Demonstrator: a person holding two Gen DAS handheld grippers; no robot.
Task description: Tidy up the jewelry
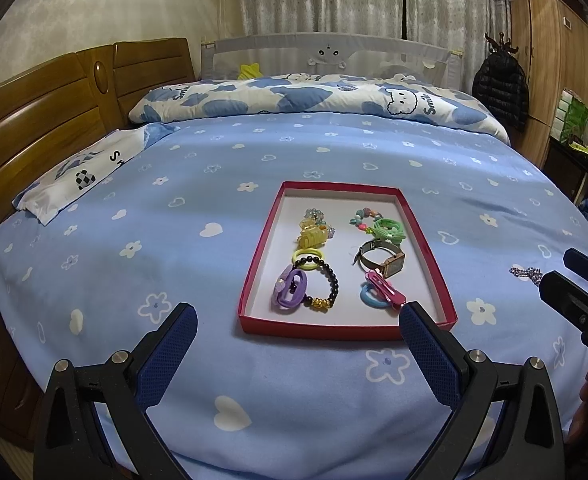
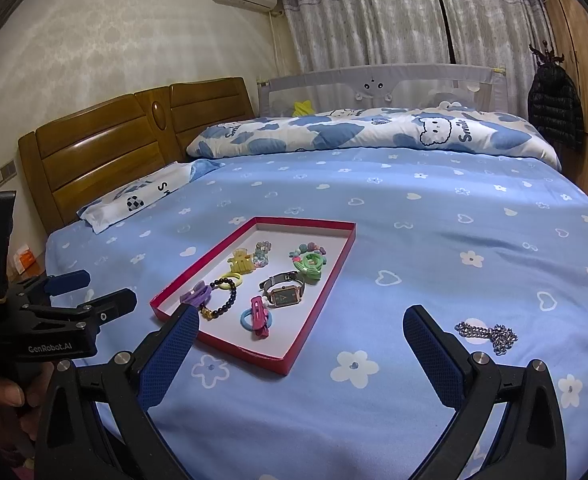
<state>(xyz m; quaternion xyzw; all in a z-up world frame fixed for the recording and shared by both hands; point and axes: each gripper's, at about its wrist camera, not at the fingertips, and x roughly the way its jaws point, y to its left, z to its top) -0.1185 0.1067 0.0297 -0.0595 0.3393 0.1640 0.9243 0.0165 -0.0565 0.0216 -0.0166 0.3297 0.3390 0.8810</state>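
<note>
Chain on bedsheet, outside tray; both jaws spread

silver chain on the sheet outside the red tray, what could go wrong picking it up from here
1. The silver chain lies bunched and flat on the soft blue sheet, so the open right gripper may pinch fabric with it or catch only a few links.
2. A hanging end could snag the red tray rim on the way in.
3. The tray is already crowded; dropping the chain could tangle it with the watch or black bead bracelet.
</note>
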